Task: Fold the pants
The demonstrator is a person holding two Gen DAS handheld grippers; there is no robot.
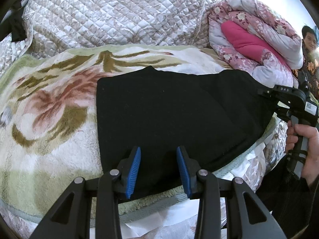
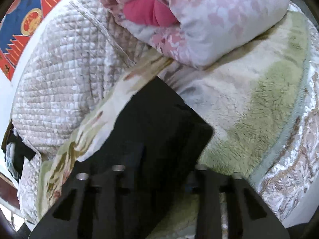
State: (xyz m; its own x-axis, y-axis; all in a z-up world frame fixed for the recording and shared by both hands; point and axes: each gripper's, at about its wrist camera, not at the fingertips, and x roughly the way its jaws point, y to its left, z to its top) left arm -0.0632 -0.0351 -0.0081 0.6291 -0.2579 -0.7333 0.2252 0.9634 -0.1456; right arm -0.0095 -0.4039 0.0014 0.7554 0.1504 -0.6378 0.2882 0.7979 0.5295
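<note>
The black pants [image 1: 169,115] lie folded into a broad flat panel on a fluffy floral blanket [image 1: 49,103]. My left gripper [image 1: 159,167] hovers at their near edge. Its blue pads [image 1: 133,169] stand apart with flat black fabric showing between them, gripping nothing. My right gripper [image 1: 261,92], held by a hand [image 1: 303,137], is at the pants' right end, where the cloth rises to its tips. In the blurred right wrist view the pants [image 2: 159,123] drape over the right gripper [image 2: 159,165] and hide its pads.
A quilted beige cover [image 1: 109,14] is heaped behind the blanket. A rolled pink floral duvet [image 1: 259,39] lies at the back right, with a person beyond it at the frame edge. A red and blue poster [image 2: 26,20] hangs on the wall. Dark cloth [image 1: 16,29] sits far left.
</note>
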